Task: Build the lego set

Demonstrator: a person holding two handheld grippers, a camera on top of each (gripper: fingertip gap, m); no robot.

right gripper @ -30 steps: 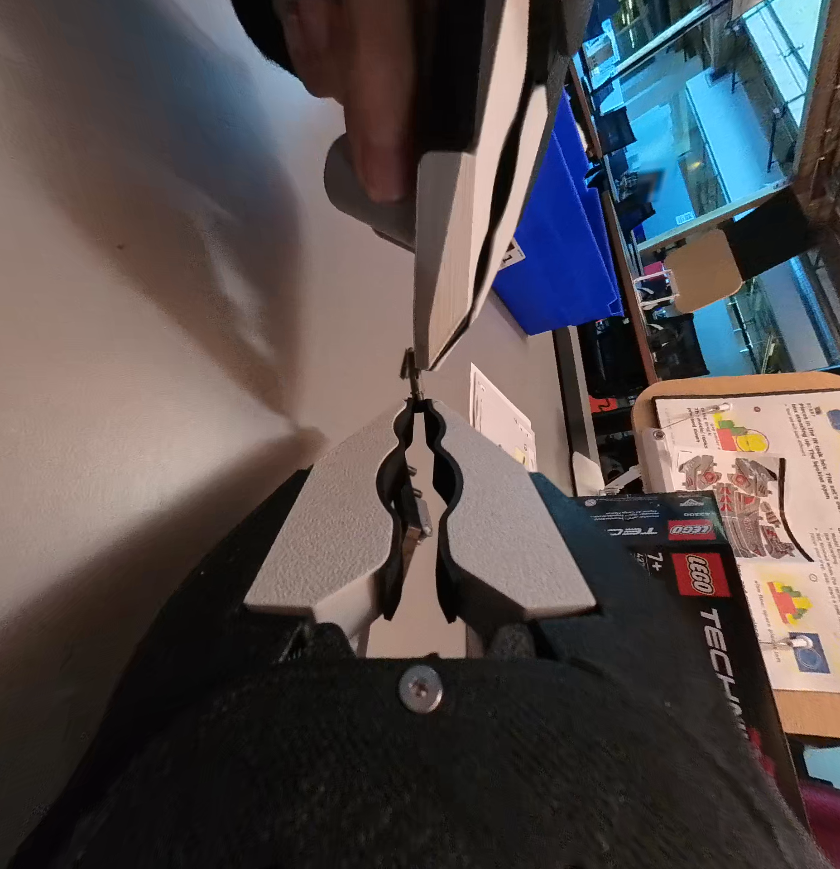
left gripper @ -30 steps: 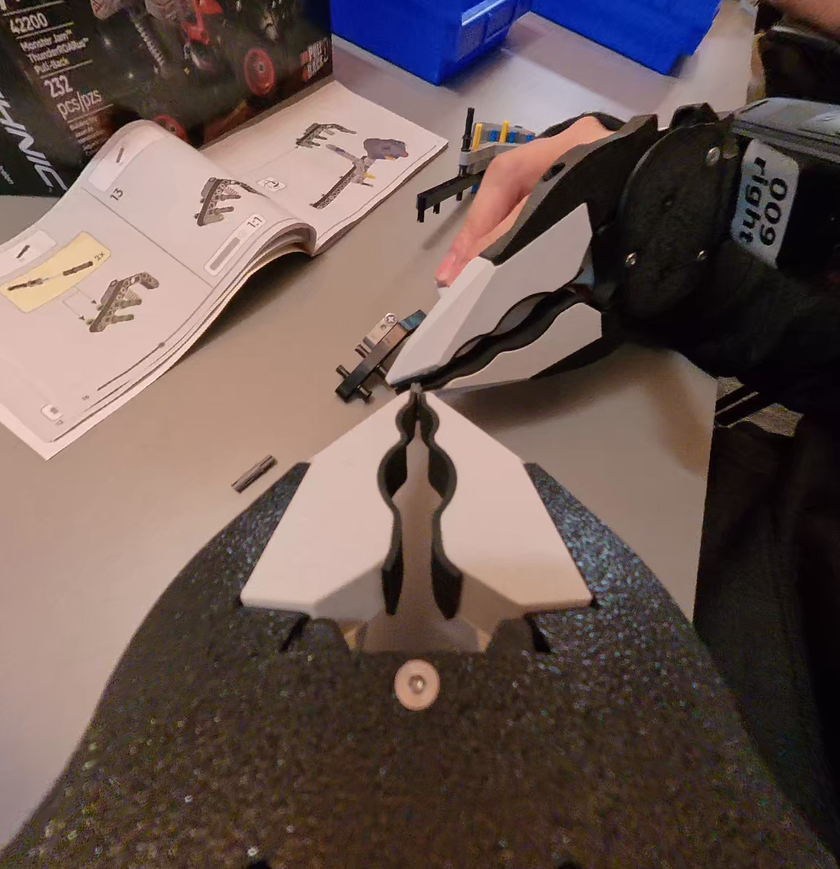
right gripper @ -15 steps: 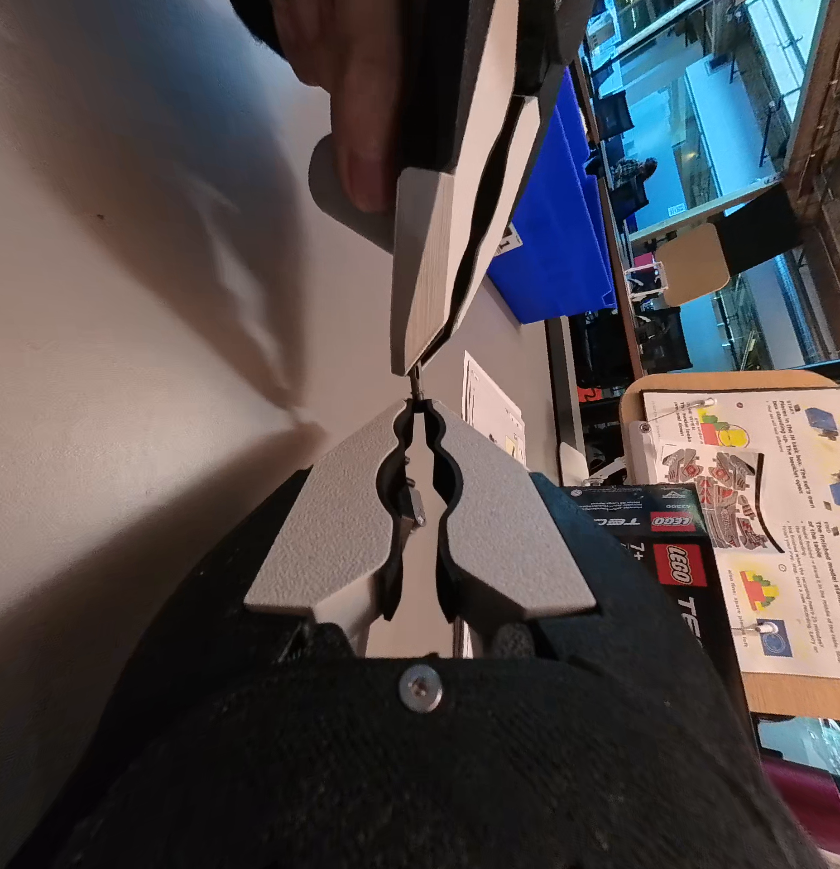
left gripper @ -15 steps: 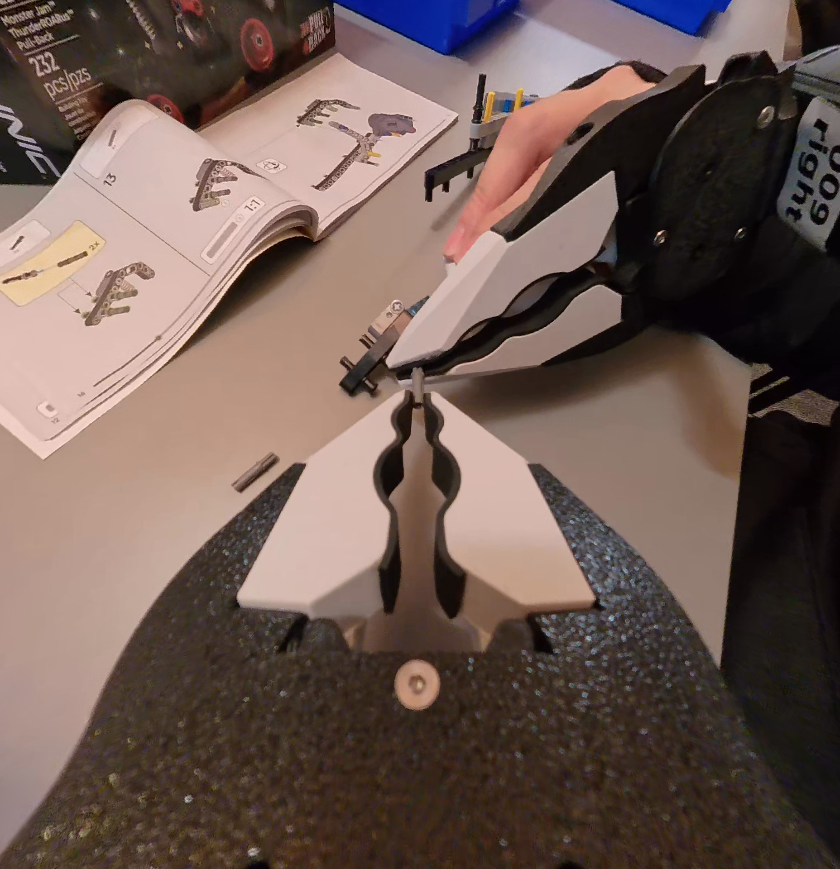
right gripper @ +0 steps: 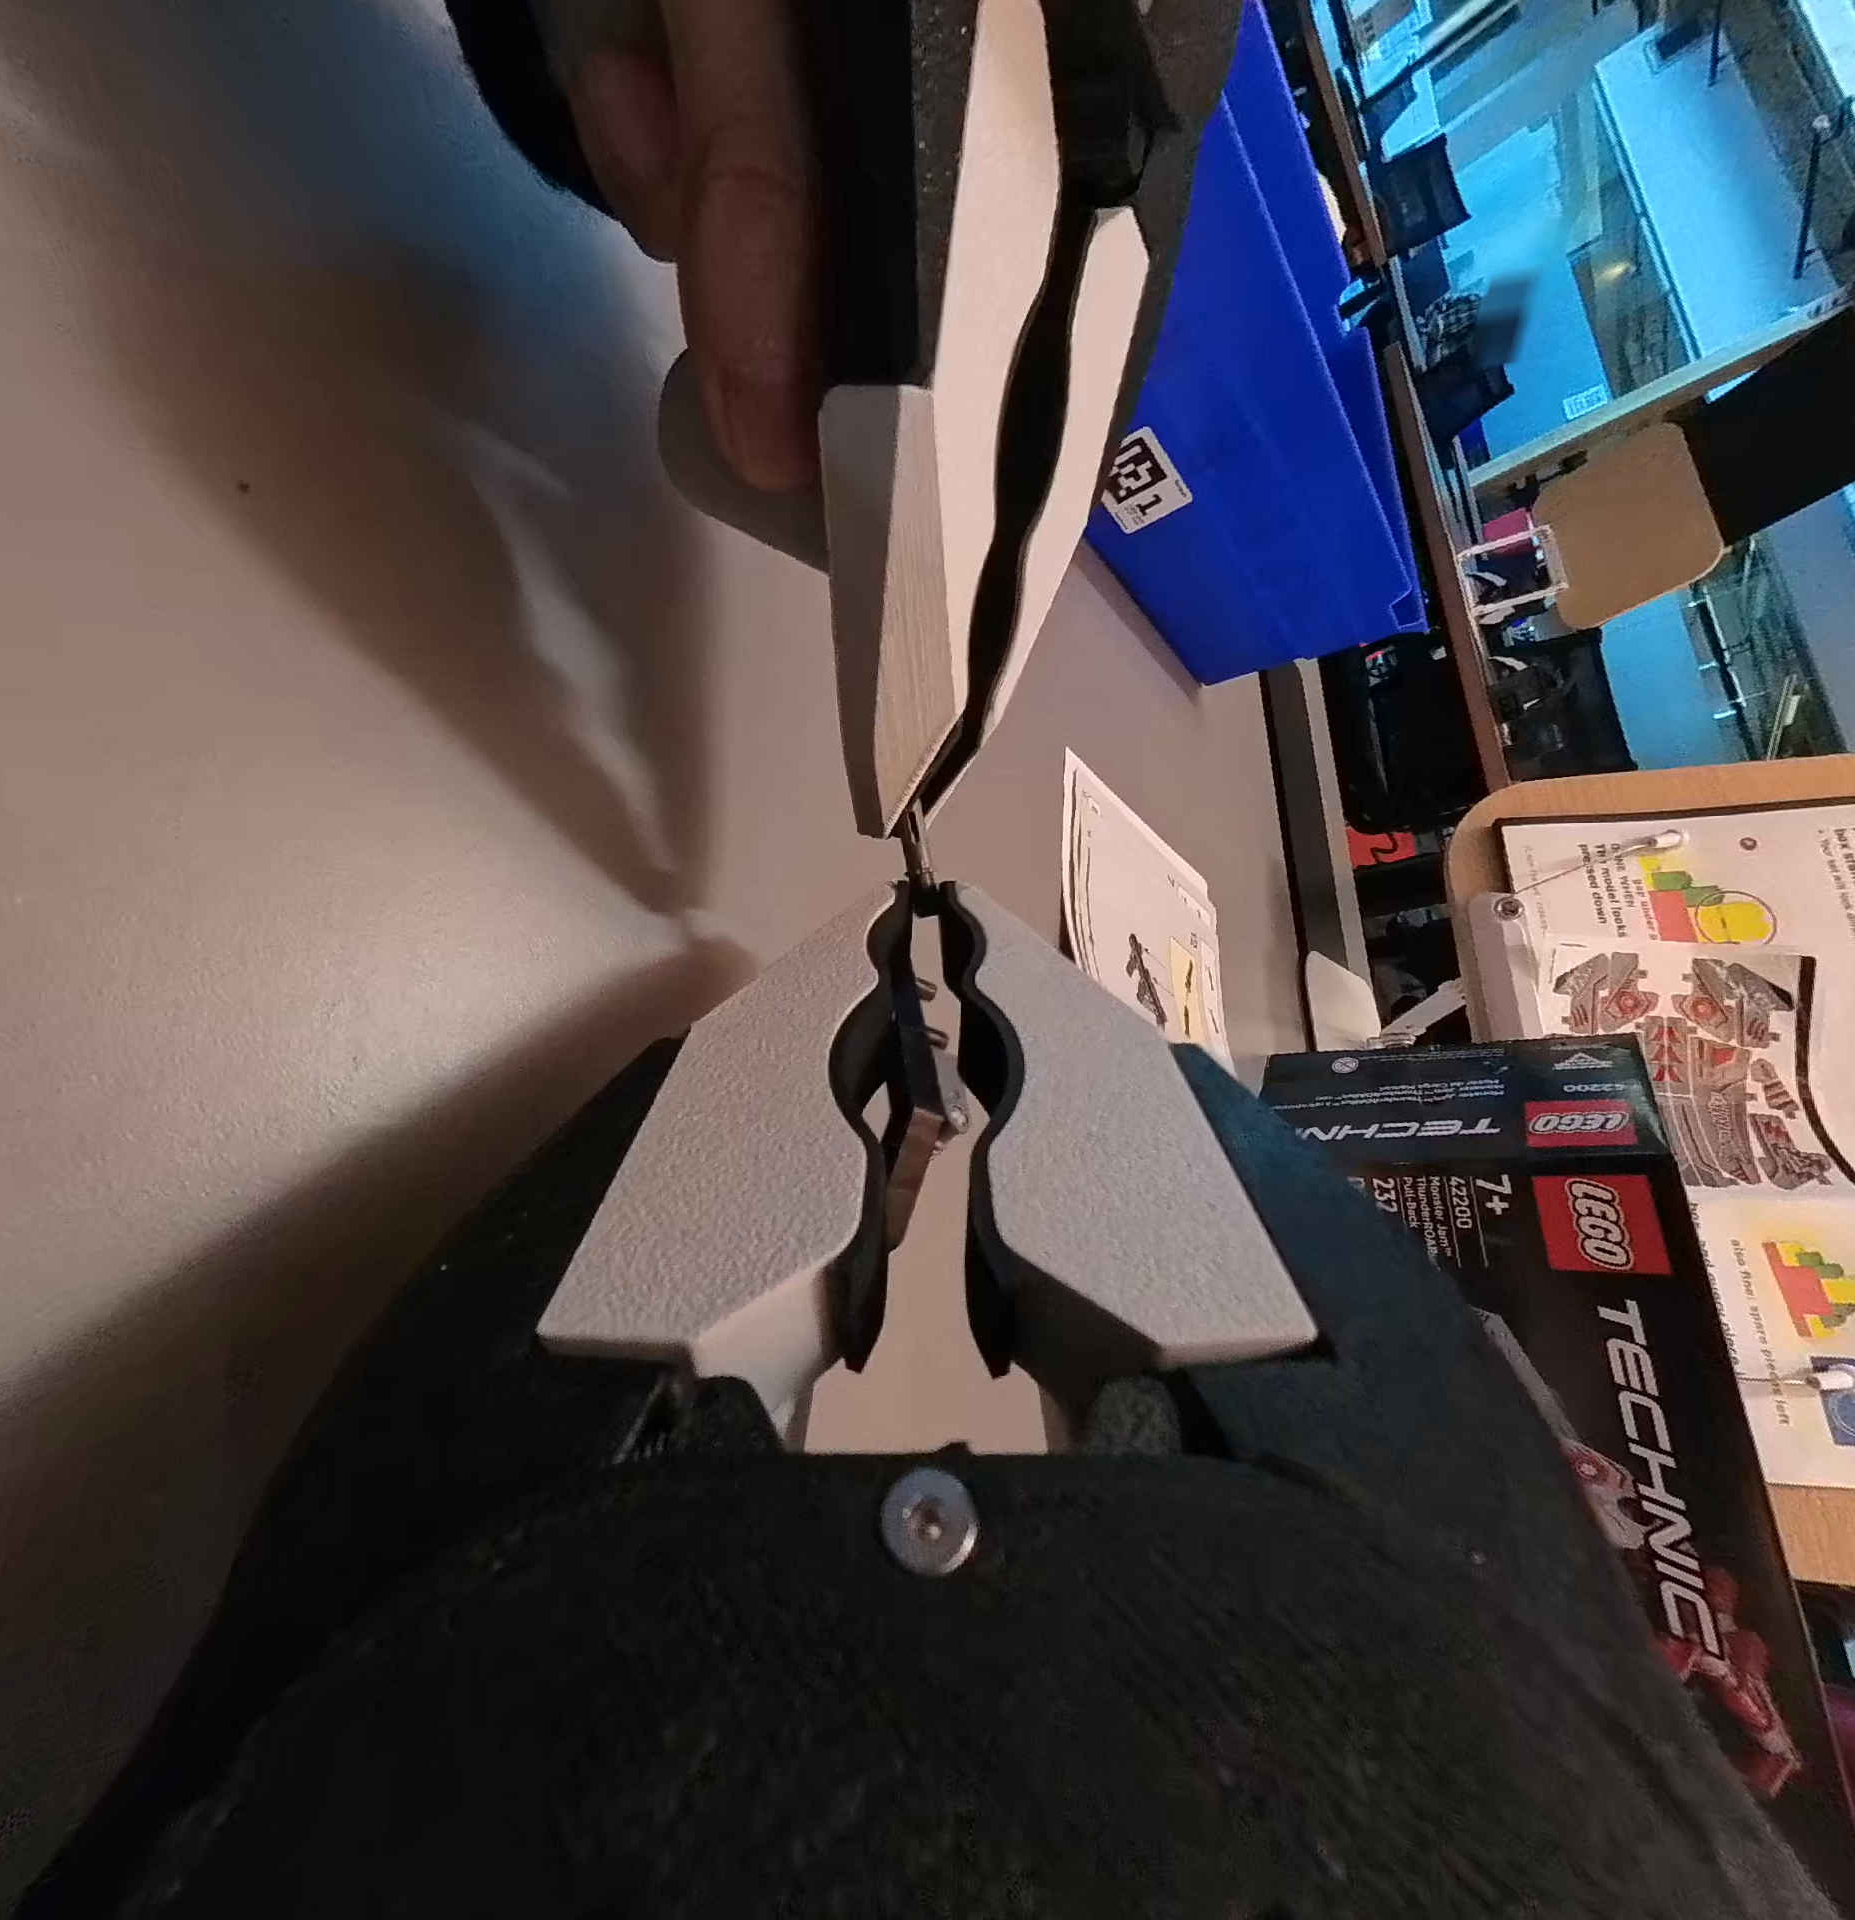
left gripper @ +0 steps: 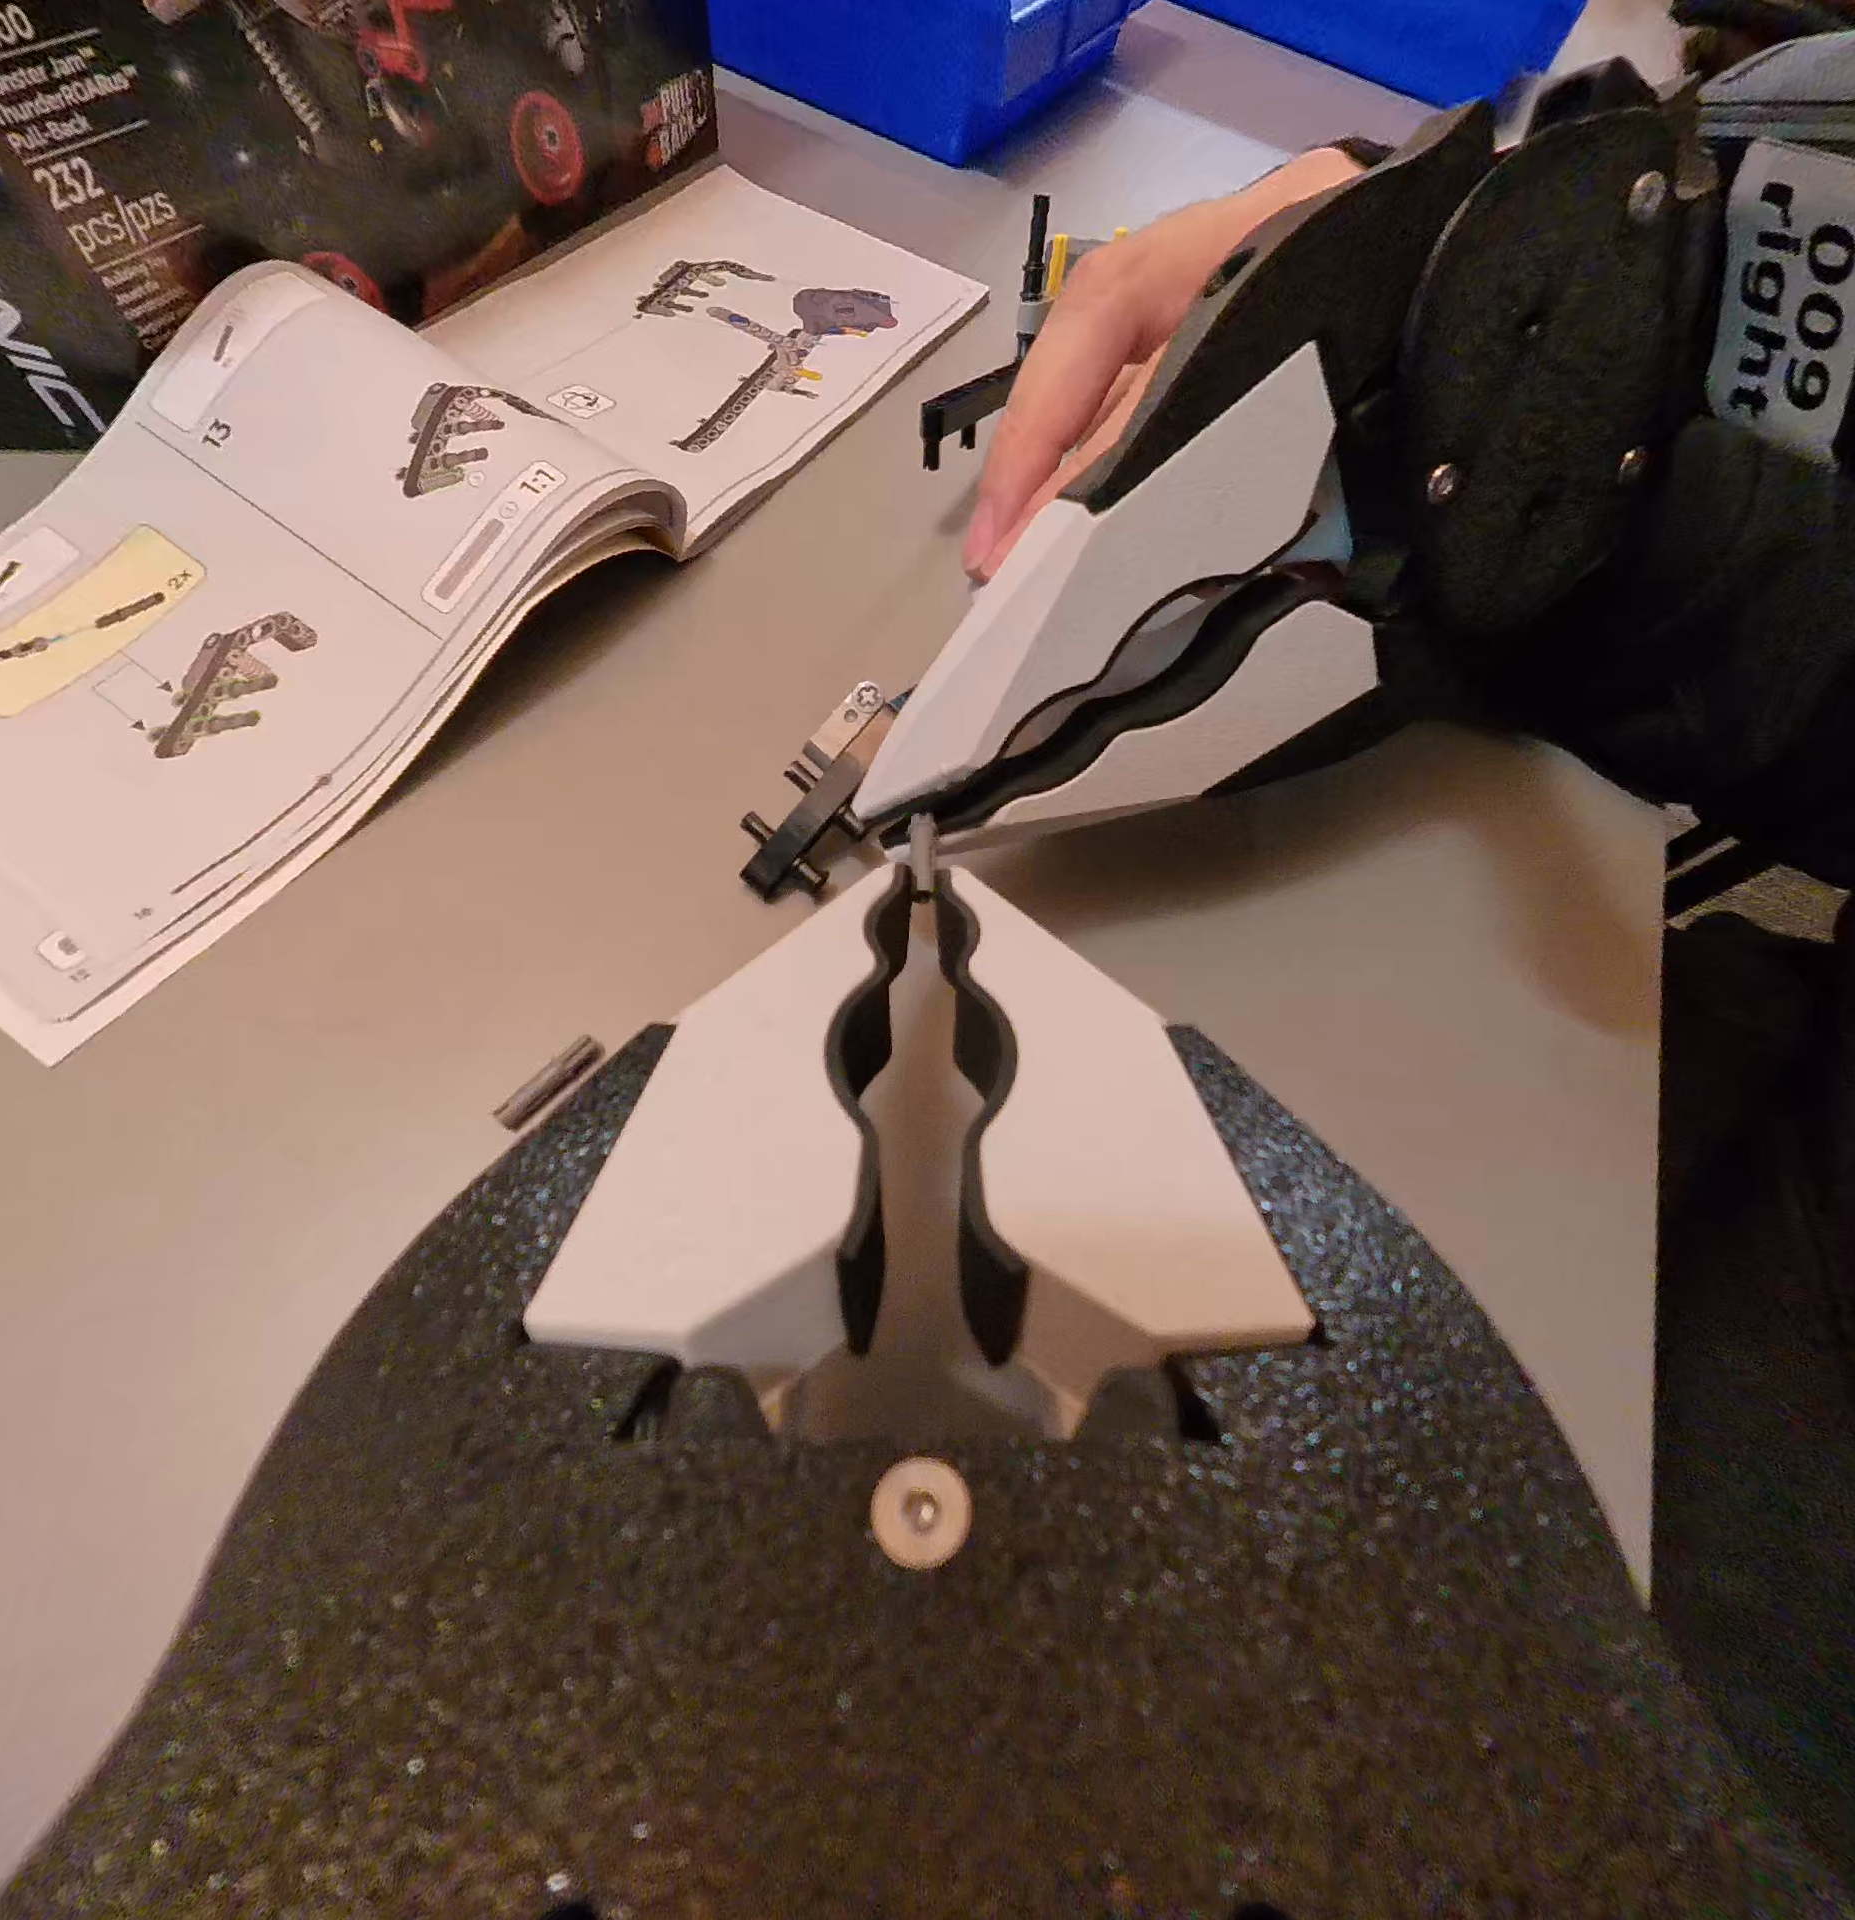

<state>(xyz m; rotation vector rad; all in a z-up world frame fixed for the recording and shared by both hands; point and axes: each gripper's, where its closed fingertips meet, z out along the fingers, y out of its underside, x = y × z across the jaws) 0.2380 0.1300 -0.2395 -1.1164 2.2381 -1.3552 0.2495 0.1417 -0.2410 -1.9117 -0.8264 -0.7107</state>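
My left gripper (left gripper: 918, 888) is shut on a small grey pin (left gripper: 924, 844) that sticks out past its tips. My right gripper (left gripper: 887, 821) comes in from the right, tip to tip with the left one. It is shut on a black beam piece (left gripper: 798, 826) with a light grey part (left gripper: 848, 722) on its far end. In the right wrist view the right gripper (right gripper: 925, 896) holds the black beam (right gripper: 918, 1049) between its fingers. The left gripper (right gripper: 907, 816) hangs from above, and the pin (right gripper: 916, 852) points down at the beam's end.
An open instruction booklet (left gripper: 331, 540) lies at the left, with the set's box (left gripper: 279, 125) behind it. A loose grey pin (left gripper: 549, 1081) lies on the grey table (left gripper: 279, 1247). A partly built black assembly (left gripper: 970, 400) sits behind a hand (left gripper: 1089, 343). Blue bins (left gripper: 954, 62) stand at the back. My left and right fingertips are right by each other.
Both grippers stay tip to tip. The right gripper has lifted slightly, and more of the grey pin shows between the two sets of tips.
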